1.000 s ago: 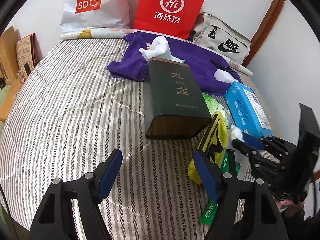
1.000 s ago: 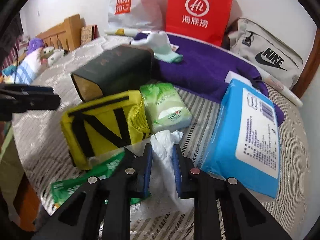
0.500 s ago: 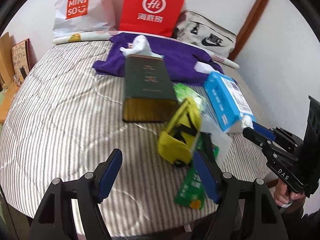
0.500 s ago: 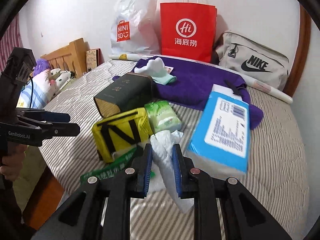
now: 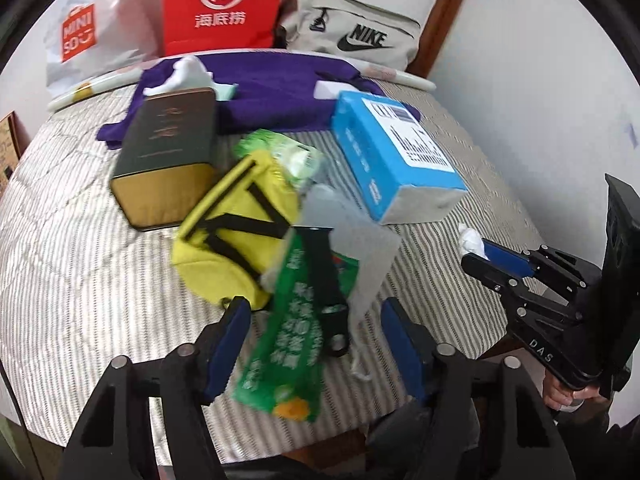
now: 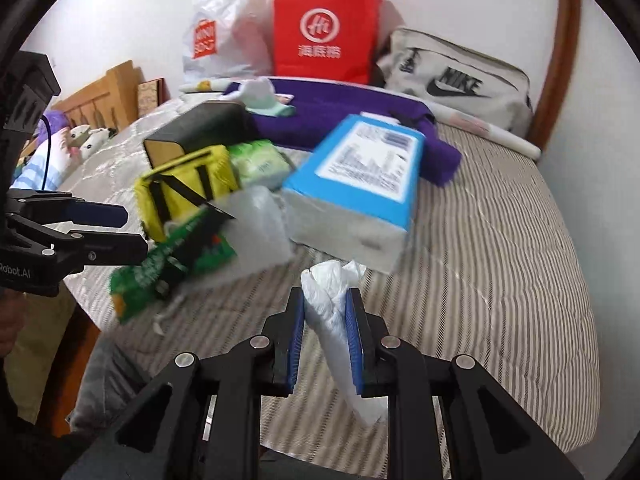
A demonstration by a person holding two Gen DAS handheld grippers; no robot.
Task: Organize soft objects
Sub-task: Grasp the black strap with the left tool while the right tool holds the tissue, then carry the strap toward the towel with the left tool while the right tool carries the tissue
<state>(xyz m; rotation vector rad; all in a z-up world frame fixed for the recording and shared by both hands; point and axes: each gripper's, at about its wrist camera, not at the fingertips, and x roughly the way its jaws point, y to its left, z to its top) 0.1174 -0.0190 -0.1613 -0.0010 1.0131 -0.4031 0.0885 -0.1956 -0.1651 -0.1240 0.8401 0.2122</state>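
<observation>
My right jaws (image 6: 326, 320) pinch a white bag (image 6: 332, 292) over the striped bed (image 6: 500, 240). My left jaws (image 5: 316, 332) are closing around a green packet (image 5: 288, 344), not touching it. Shopping bags (image 6: 324, 28) line the white wall (image 6: 120, 8).

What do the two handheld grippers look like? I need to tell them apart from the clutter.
Both are matte black linkage frames with silver rivets and blue finger pads. The left gripper carries white "Robot.AI" lettering and a blue cable; the right gripper reads "DAS".
</observation>
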